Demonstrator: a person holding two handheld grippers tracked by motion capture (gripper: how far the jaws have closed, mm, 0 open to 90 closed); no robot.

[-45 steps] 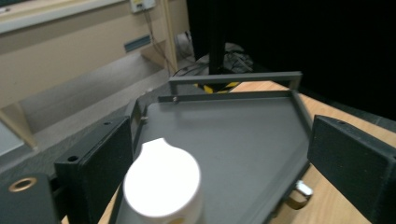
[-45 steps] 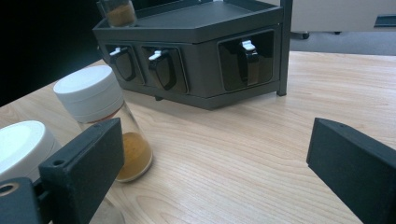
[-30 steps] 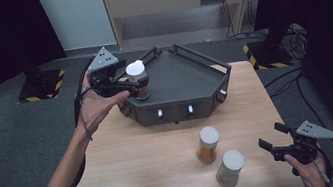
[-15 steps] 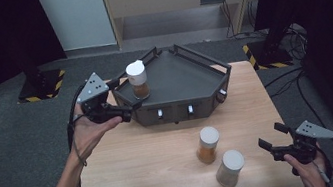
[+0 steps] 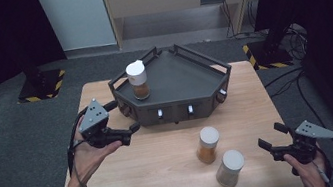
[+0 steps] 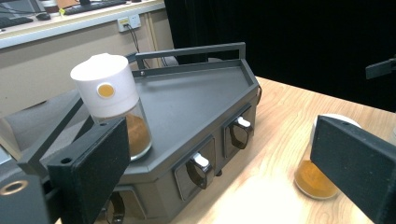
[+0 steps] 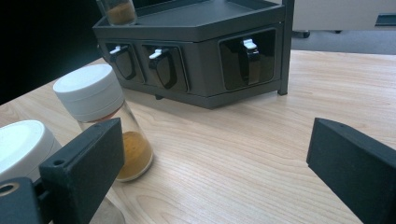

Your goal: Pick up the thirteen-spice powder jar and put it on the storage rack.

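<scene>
From my left tongs view, the near jaw covers the foot of the jar [image 6: 114, 105] on the rack [image 6: 187, 100], and the far jaw hides most of a second jar [image 6: 314, 179] on the surface [image 6: 261, 196]. In my right tongs view, the picture's top edge cuts off the rack jar [image 7: 117, 11], and the corner jar [image 7: 21, 144] is half out of frame behind a jaw.

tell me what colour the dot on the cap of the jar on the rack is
Orange-yellow, on the white cap of the jar standing on the rack; clearest in the left gripper view.
</scene>
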